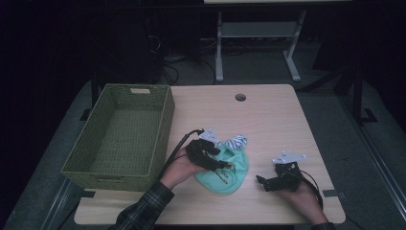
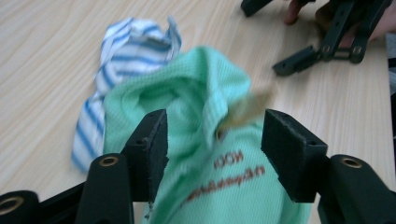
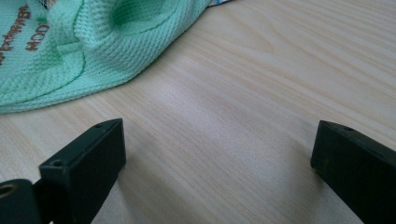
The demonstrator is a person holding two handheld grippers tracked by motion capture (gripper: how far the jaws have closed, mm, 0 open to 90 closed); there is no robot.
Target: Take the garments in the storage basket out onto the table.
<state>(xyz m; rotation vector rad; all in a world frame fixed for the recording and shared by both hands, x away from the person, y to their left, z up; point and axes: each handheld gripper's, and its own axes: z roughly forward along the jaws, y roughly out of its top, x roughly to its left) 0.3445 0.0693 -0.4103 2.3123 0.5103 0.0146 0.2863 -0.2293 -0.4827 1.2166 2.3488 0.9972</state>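
I have the left gripper [image 1: 225, 165] over the green garment [image 1: 230, 175], which lies crumpled on the wooden table [image 1: 273, 115] near the front edge, a little left of centre. In the left gripper view the jaws stand wide apart with the green cloth [image 2: 201, 107] bunched up between them; the left pad [image 2: 156, 144] appears to touch the fabric, the right pad [image 2: 287, 151] sits just beside it. I cannot tell whether any fold is actually pinched. Brown lettering runs across the cloth close to the jaws, too blurred to read in full.

A blue-and-white striped cloth [image 1: 235, 142] lies touching the far edge of the green garment, partly under it; in the left gripper view it shows at the upper left [image 2: 126, 51].

My right gripper [image 1: 268, 182] rests low on the table to the right of the garment, apart from it. Its jaws are wide, with bare wood between them, and the green hem [image 3: 93, 42] lies beyond the left jaw.

A woven basket [image 1: 158, 124] stands at the left of the table, its right wall near the left hand [image 1: 179, 170].
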